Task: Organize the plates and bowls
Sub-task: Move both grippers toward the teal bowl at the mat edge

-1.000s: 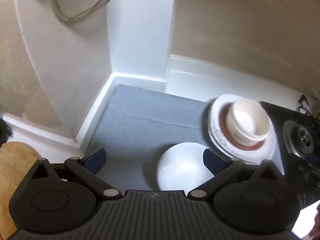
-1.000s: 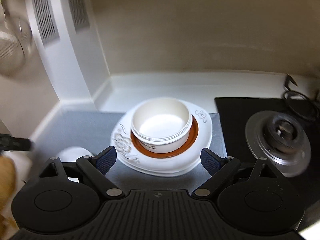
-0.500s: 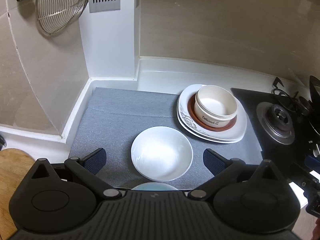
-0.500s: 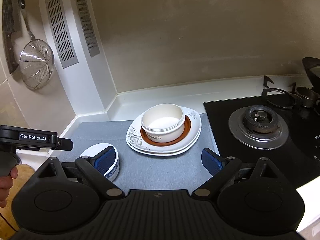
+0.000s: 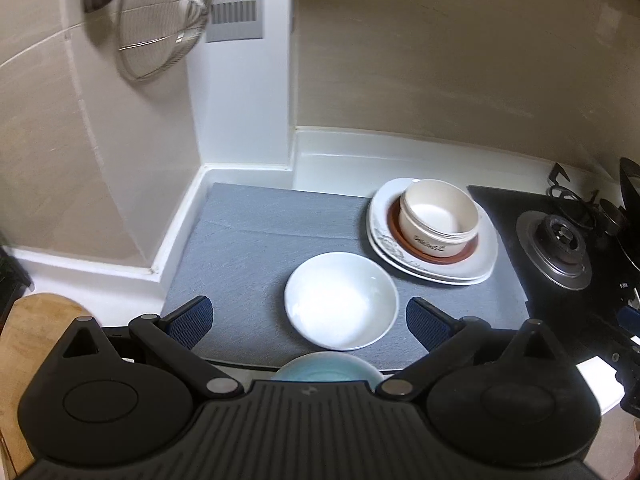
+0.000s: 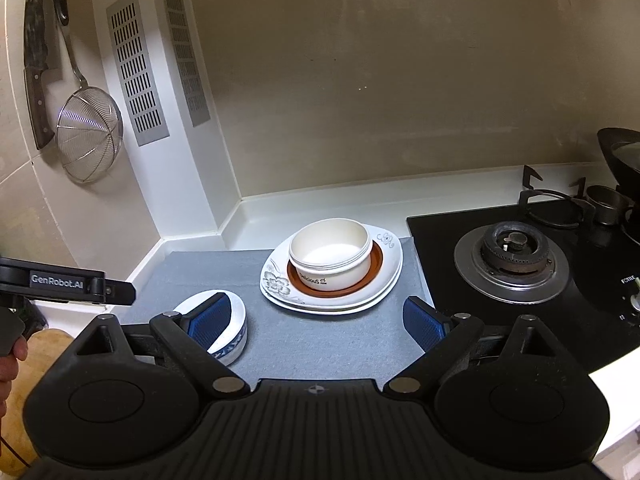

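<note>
Both claws wide apart, holding nothing.

Left gripper (image 5: 308, 320) hanging over the white bowl (image 5: 341, 300) at 12 o'clock; right gripper (image 6: 316, 322) facing the cream bowl (image 6: 330, 254) on stacked plates (image 6: 332, 280), also 12 o'clock. Could bump the stack and slide it toward the stove (image 6: 512, 256) at 2 o'clock. Lots of bare gray mat (image 5: 248, 240) at 10 o'clock.

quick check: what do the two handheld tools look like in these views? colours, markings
Both are matte black plastic. The left tool and right tool each have a ribbed central body, two round housings, silver pivot pins and blue textured pads on the fingers. A small emblem sits on each ribbed body. In the right view, the left tool's side reads "GenRobot.AI" in white. No sleeves or cables clearly visible.
</note>
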Tool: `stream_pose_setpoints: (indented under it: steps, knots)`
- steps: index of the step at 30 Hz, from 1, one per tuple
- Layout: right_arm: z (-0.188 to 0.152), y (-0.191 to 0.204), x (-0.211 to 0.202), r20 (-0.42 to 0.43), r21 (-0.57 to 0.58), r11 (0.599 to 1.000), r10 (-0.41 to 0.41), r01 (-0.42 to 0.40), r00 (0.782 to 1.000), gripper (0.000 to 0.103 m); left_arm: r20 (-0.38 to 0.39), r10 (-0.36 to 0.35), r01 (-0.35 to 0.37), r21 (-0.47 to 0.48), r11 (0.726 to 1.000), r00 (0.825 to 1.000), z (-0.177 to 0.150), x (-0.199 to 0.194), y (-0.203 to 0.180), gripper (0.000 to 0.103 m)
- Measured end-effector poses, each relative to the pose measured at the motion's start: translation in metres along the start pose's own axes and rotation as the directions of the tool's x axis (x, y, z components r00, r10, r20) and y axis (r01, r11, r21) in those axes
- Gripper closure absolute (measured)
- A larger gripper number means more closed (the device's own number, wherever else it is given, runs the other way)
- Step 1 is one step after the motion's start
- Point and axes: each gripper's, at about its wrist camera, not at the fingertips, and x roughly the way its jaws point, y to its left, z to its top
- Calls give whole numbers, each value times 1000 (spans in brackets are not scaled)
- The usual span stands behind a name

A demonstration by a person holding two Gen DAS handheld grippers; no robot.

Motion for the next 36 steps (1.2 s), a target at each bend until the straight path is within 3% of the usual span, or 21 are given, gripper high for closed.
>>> stream_pose_setpoints:
  steps: [10, 25, 29, 33, 36]
  knots:
    - [1, 13, 17, -63, -30, 999, 33, -35, 997, 9, -101, 146, -153, -64, 986, 984, -22, 16, 59, 0]
    - [-3, 31, 69, -203, -84, 996, 19, -37, 979, 9, -212, 109, -142, -145, 979, 971, -26, 71, 79, 0]
    - [-9, 38, 90, -296, -80, 993, 64, -91, 953, 9, -259, 69, -106, -132, 986, 963, -29, 80, 81, 0]
    - [-17, 50, 113, -407, -73, 979, 147, -193, 902, 9, -304, -6, -21, -86, 996, 953, -37, 85, 75, 0]
    - [-23, 60, 129, -465, -79, 966, 182, -246, 866, 10, -335, -23, 5, -52, 999, 942, -44, 90, 68, 0]
